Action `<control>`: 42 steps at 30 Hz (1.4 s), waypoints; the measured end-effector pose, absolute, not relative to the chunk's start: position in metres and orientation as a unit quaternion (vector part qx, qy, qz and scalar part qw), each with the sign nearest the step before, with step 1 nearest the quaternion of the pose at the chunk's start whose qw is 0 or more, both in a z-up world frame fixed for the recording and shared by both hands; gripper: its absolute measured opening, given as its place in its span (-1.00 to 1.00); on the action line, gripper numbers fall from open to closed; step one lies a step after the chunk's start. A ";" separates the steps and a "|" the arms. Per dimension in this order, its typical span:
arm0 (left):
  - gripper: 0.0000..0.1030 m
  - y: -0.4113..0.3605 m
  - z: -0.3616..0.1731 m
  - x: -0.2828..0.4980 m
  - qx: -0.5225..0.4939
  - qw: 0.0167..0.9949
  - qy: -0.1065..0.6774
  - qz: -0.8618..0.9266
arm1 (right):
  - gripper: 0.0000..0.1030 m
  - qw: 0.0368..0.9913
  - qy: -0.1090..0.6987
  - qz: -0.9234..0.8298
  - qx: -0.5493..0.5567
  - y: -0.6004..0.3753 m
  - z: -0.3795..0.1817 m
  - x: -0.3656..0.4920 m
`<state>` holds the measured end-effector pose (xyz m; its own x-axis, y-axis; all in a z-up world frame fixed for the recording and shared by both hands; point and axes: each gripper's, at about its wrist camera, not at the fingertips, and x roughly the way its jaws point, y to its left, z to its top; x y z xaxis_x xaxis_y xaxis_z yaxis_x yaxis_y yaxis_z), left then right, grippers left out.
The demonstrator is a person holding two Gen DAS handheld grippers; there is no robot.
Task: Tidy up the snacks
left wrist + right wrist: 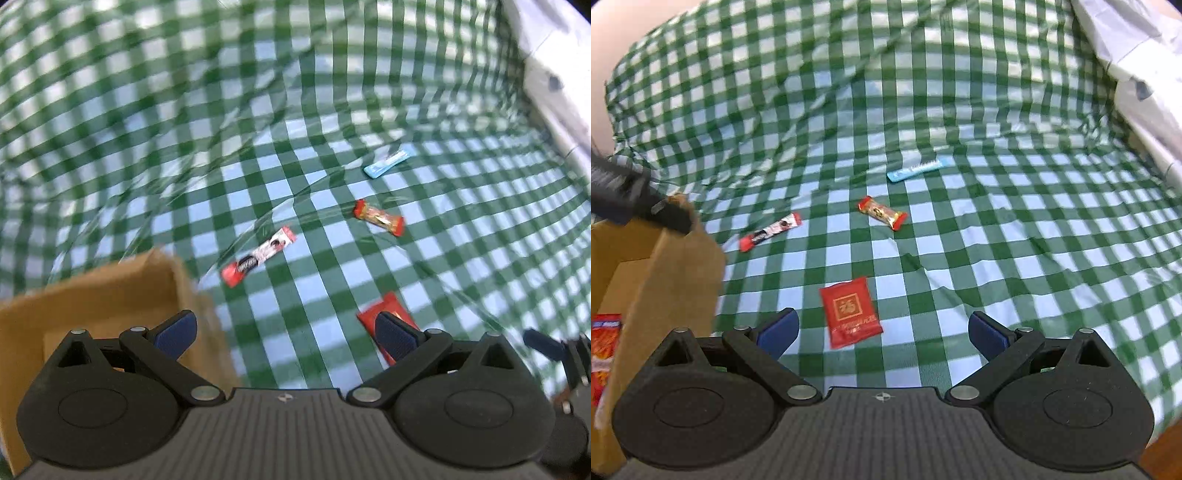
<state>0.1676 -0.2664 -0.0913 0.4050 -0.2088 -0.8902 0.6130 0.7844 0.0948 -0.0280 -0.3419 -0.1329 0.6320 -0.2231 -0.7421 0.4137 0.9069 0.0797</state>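
Several snacks lie on a green-and-white checked cloth (997,229). A flat red packet (849,314) rests just ahead of my right gripper (882,332), which is open and empty. Farther off are a red-and-white bar (771,232), a red-ended candy (882,213) and a light blue stick (919,168). My left gripper (286,334) is open and empty, its left finger over the cardboard box (110,291). It sees the same red packet (386,314) behind its right finger, the red-and-white bar (258,256), the candy (378,218) and the blue stick (388,161).
The cardboard box (676,280) stands at the left with a red snack bag (604,350) inside. The left gripper's dark body (631,201) reaches over the box rim. A white structure (1145,92) borders the cloth at the far right. The cloth is wrinkled toward the back.
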 end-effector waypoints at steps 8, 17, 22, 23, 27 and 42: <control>0.99 -0.324 -0.188 0.263 0.288 0.754 0.542 -0.233 | 0.90 0.883 0.426 -0.136 0.140 -0.360 -0.204 0.034; 0.36 -0.340 -0.232 0.304 0.275 0.722 0.582 -0.251 | 0.97 0.887 0.439 -0.137 0.039 -0.340 -0.248 0.075; -0.79 -0.327 -0.222 0.298 0.255 0.737 0.569 -0.260 | -0.10 0.899 0.418 -0.125 0.034 -0.332 -0.242 0.066; -0.79 -0.322 -0.219 0.296 0.246 0.739 0.571 -0.259 | -0.13 0.901 0.416 -0.120 0.030 -0.330 -0.241 0.064; -0.80 -0.291 -0.195 0.281 0.201 0.749 0.572 -0.267 | -0.17 0.898 0.421 -0.116 0.059 -0.332 -0.231 0.057; -0.80 -0.153 -0.058 0.085 0.107 0.778 0.518 -0.338 | -0.17 0.910 0.381 -0.115 0.115 -0.270 -0.123 -0.056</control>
